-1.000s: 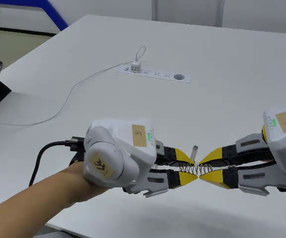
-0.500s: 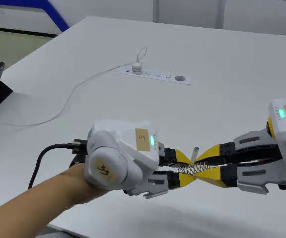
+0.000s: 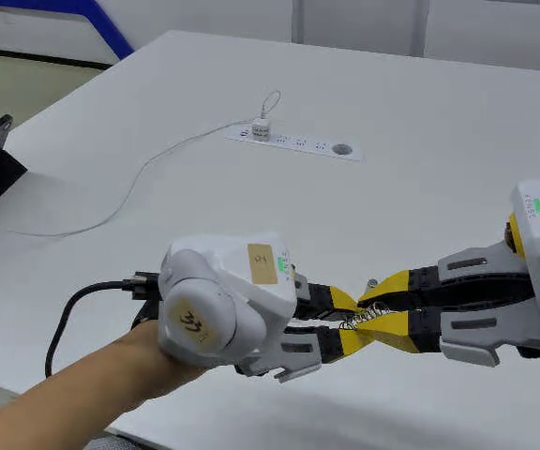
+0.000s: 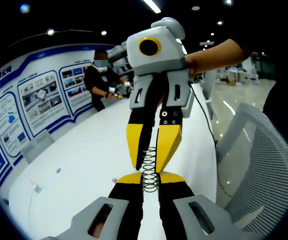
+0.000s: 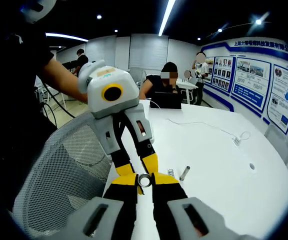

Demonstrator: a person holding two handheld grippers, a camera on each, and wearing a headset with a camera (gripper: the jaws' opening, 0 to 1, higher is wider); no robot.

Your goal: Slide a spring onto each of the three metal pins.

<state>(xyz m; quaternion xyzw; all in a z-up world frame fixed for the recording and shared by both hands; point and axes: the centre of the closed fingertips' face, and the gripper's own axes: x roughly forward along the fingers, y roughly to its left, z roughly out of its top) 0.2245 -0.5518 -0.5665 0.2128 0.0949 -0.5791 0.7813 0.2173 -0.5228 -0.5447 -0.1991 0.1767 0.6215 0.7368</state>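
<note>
A small coiled metal spring (image 3: 360,317) hangs above the white table (image 3: 420,141), between the tips of both grippers. My left gripper (image 3: 349,320) comes in from the left and my right gripper (image 3: 369,309) from the right, tip to tip. In the left gripper view the spring (image 4: 149,170) runs from my left gripper (image 4: 150,180) up into the right gripper (image 4: 150,161). In the right gripper view the spring (image 5: 144,180) shows end-on as a ring in my right gripper (image 5: 144,182). Both look shut on it. One metal pin (image 5: 184,173) lies on the table just behind the tips (image 3: 371,282).
A white power strip (image 3: 298,143) with a plugged charger (image 3: 262,129) and a long cable (image 3: 129,187) lies at the far middle of the table. A mesh chair (image 5: 59,170) stands by the near edge. People sit at a further table (image 5: 169,85).
My right gripper has moved left toward the left one, so the tips now overlap around the spring. The pin is now mostly hidden behind the right jaws.
</note>
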